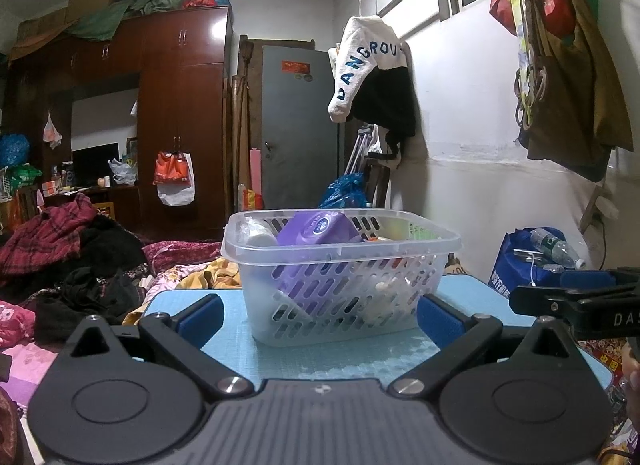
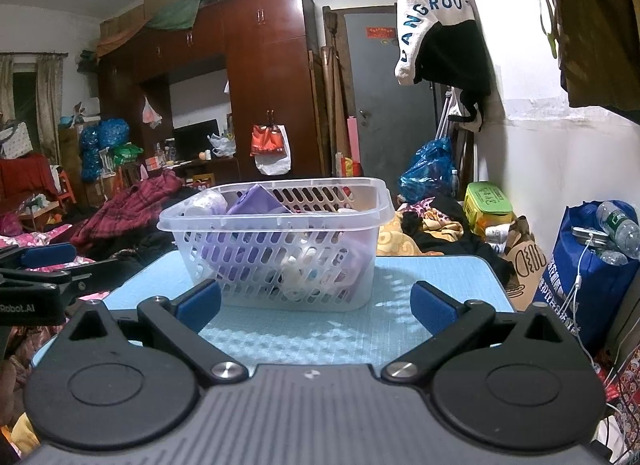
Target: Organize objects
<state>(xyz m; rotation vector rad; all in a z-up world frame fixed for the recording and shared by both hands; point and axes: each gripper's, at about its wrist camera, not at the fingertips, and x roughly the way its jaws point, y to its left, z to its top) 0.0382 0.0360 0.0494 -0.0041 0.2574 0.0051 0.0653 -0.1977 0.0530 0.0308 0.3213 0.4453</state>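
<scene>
A clear plastic slotted basket (image 1: 400, 249) stands on a light blue table (image 1: 320, 357); it also shows in the right wrist view (image 2: 360, 217). Inside lie a purple wipes pack (image 1: 320, 227), a white bottle (image 1: 258, 231) and other small items I cannot make out. My left gripper (image 1: 320, 315) is open and empty, just short of the basket's near wall. My right gripper (image 2: 316, 305) is open and empty, in front of the basket. The right gripper shows at the right edge of the left wrist view (image 1: 580, 301), and the left gripper at the left edge of the right wrist view (image 2: 36, 277).
A bed with piled clothes (image 1: 72, 249) lies left of the table. A blue bag with water bottles (image 2: 592, 265) and a green box (image 2: 488, 205) sit to the right by the wall. A brown wardrobe (image 1: 180, 105) and a grey door (image 1: 300, 125) stand behind.
</scene>
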